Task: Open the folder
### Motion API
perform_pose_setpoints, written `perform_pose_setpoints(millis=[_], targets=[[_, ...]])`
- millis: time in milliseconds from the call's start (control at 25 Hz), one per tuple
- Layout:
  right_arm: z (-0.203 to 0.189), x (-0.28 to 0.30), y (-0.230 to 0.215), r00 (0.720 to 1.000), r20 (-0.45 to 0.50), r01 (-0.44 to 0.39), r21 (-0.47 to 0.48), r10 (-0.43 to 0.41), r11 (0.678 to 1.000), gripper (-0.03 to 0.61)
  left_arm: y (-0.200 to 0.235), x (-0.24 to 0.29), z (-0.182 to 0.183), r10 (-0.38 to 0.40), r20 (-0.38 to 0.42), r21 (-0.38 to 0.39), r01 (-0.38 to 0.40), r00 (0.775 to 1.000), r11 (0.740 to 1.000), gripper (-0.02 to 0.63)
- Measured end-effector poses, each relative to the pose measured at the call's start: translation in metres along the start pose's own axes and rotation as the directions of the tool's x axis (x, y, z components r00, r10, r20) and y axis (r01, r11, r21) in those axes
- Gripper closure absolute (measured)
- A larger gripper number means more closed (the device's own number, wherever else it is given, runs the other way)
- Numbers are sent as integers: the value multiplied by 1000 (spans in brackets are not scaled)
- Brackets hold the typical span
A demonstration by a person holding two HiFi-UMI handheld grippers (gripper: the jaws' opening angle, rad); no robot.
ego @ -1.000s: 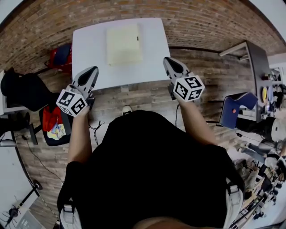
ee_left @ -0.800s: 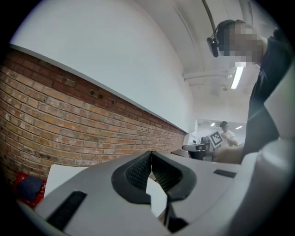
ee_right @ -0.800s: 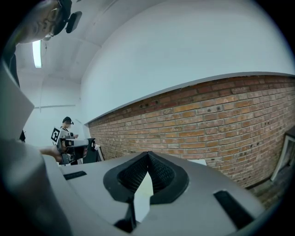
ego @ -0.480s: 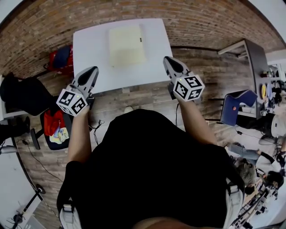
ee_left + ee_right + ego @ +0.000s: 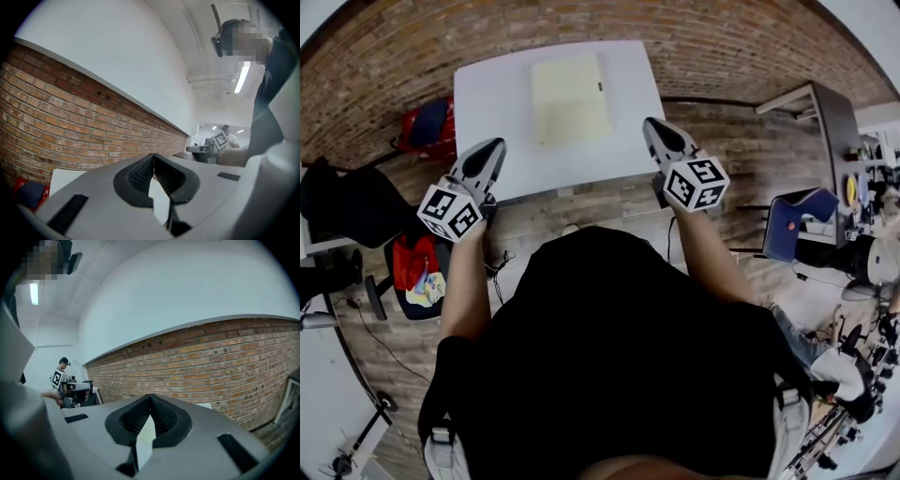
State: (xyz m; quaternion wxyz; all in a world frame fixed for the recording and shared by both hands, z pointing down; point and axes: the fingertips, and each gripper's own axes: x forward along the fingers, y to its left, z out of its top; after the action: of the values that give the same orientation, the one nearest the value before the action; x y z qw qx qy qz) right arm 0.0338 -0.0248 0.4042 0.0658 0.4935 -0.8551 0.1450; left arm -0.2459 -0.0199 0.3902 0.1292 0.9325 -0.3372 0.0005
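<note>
The left gripper [image 5: 490, 148] and the right gripper [image 5: 652, 126] are each pressed together on nothing, apparently held ready because the closed pale folder [image 5: 570, 97] lies flat on the tabletop [image 5: 492, 103] ahead of and between them, not yet reached.

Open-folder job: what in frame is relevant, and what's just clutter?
Job: yellow folder, lying closed on the white table; left tool and right tool, both shut and empty.
Clutter: red bag, blue chair, grey desk.
</note>
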Motion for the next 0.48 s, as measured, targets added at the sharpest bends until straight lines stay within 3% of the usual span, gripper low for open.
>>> perform_pose_setpoints(millis=[480], targets=[[-3, 8, -1, 1000, -11, 19, 9, -19, 1000, 551, 12, 6, -3, -23, -14, -12, 23, 1000, 1000, 600]])
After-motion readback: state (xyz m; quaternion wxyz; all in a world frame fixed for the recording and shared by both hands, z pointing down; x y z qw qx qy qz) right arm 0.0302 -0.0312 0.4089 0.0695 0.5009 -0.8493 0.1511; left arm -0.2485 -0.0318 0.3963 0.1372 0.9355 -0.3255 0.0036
